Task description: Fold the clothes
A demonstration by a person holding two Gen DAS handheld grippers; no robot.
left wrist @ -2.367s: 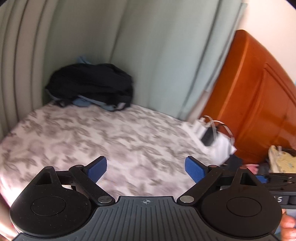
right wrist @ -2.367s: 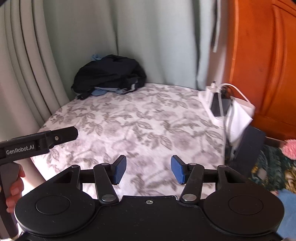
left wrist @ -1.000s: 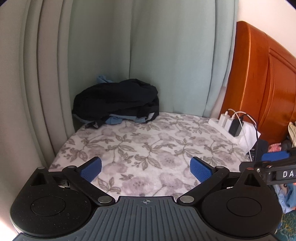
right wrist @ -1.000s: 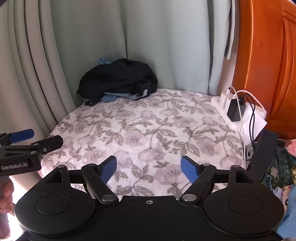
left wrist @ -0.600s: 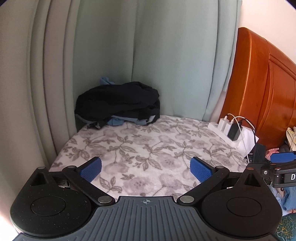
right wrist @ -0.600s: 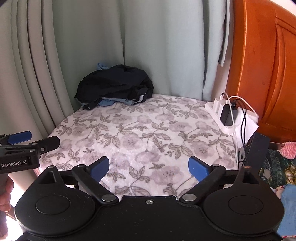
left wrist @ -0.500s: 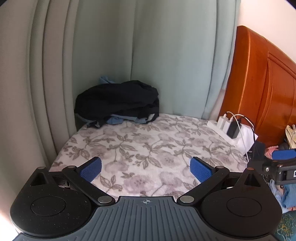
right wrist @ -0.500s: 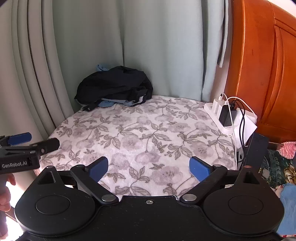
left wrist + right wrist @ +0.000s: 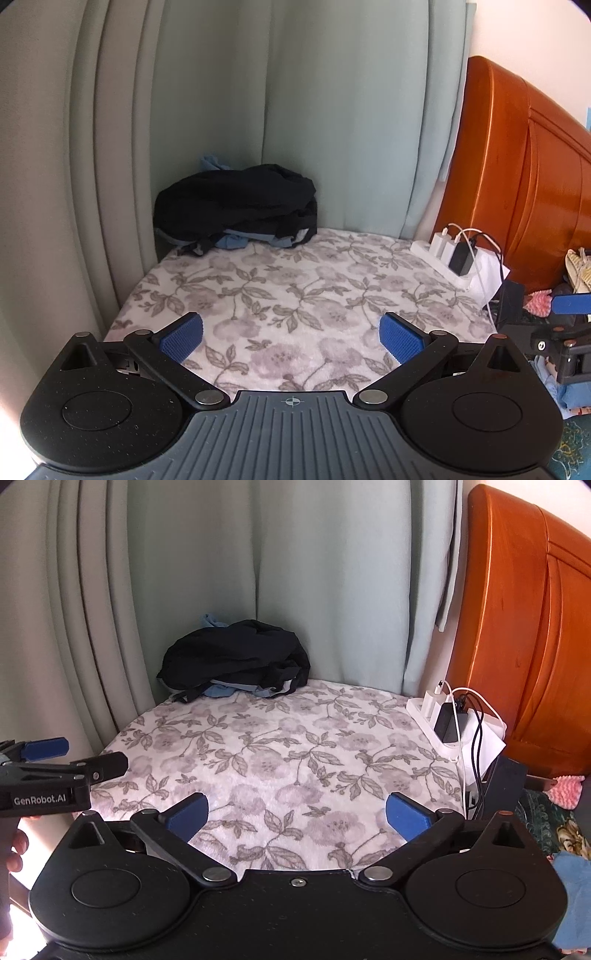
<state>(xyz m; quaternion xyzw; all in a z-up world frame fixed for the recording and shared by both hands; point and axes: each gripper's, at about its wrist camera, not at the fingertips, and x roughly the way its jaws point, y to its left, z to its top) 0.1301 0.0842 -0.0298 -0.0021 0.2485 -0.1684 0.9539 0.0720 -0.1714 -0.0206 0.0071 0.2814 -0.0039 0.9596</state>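
Note:
A heap of dark clothes [image 9: 236, 206] [image 9: 236, 657], with a bit of light blue fabric showing underneath, lies at the far end of a floral-covered surface [image 9: 295, 280] [image 9: 295, 746], against the curtain. My left gripper [image 9: 291, 338] hovers open over the near edge of that surface, nothing between its blue pads. My right gripper [image 9: 297, 816] is beside it, also over the near edge. Its jaws are opening and stand wide, with nothing between them. Both grippers are well short of the clothes. In the right wrist view the left gripper [image 9: 85, 755] shows at the left edge, held by a hand.
A white power strip with chargers and cables [image 9: 450, 251] [image 9: 439, 716] sits on the surface's right side. An orange wooden headboard [image 9: 517, 627] rises behind it. Pale curtains [image 9: 332, 110] close off the back and left. Assorted fabrics [image 9: 572, 886] lie at the lower right.
The right gripper's jaws have spread wider. In the left wrist view the right gripper has drifted toward the right edge. The clothes heap has not moved.

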